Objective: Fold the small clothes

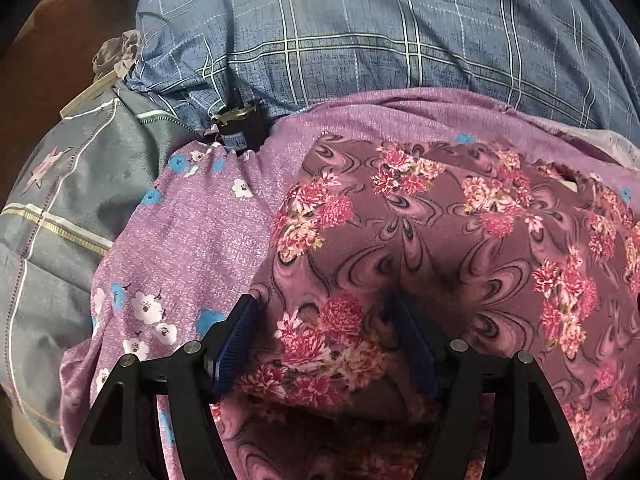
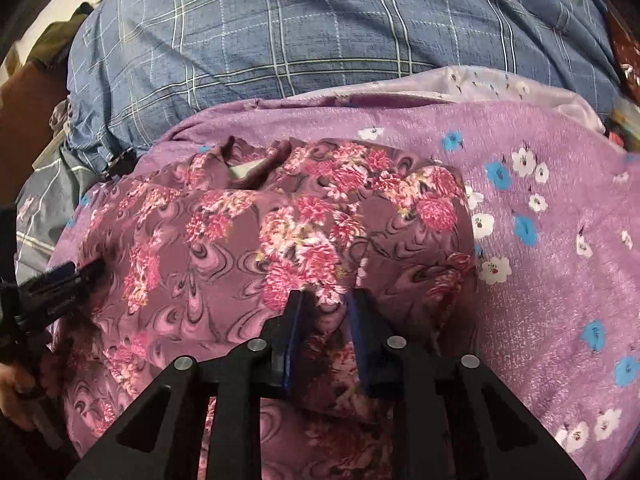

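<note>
Your right tongs (image 2: 326, 308) stand narrow, with a raised ridge of the floral garment (image 2: 248, 248) between their blue pads; whether they truly pinch it you cannot tell for sure, though the cloth bunches there. Your left tongs (image 1: 326, 320) stand wide, straddling a hump of the same garment (image 1: 420, 240) without pressing on it. From the right wrist view they show at the garment's left edge (image 2: 68, 276). To fold cleanly, take only the top layer, not the purple flowered sheet (image 1: 192, 232) beneath, and grip both sides at matching points before lifting. Both tongs tilt steeply down at the cloth. Beyond lie the blue plaid bedding (image 1: 360, 32) and a small dark clip-like object (image 1: 240, 124) at the sheet's far edge.
</note>
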Motion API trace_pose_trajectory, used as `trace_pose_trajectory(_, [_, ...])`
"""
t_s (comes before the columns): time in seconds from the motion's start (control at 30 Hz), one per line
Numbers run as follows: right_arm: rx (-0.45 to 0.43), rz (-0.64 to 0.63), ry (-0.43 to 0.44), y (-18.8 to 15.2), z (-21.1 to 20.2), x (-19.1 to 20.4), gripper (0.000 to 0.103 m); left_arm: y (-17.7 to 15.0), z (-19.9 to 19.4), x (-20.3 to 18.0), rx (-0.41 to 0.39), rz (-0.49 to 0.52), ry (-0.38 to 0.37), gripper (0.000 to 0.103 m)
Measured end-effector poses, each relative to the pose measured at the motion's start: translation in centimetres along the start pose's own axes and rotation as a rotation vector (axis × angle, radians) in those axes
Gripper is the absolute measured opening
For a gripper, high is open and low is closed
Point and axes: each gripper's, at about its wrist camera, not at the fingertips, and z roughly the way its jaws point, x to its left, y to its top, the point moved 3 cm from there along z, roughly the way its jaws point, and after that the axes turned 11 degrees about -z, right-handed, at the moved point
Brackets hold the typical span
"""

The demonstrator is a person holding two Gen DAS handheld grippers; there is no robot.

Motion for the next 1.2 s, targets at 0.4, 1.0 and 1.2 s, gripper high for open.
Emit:
trace_pose_trajectory(0.4, [-0.007, 0.048, 0.067, 3.9, 4.4, 1.1, 0.026, 2.6, 2.9, -1.5, 0.024, -0.056, 0.011, 0.071])
trace_pose_trajectory(1.0, [-0.012, -0.057, 0.167, 0.6, 0.3, 4.1, 0.029, 1.0, -0.5, 0.2, -0.039, -0.046, 0.054, 0.076])
trace_pose_trajectory(1.2, [0.030, -0.188, 0.148, -0.4, 0.8, 6.2, 0.029, 0.0, 0.0, 0.3, -0.068, 0.035, 0.099, 0.076])
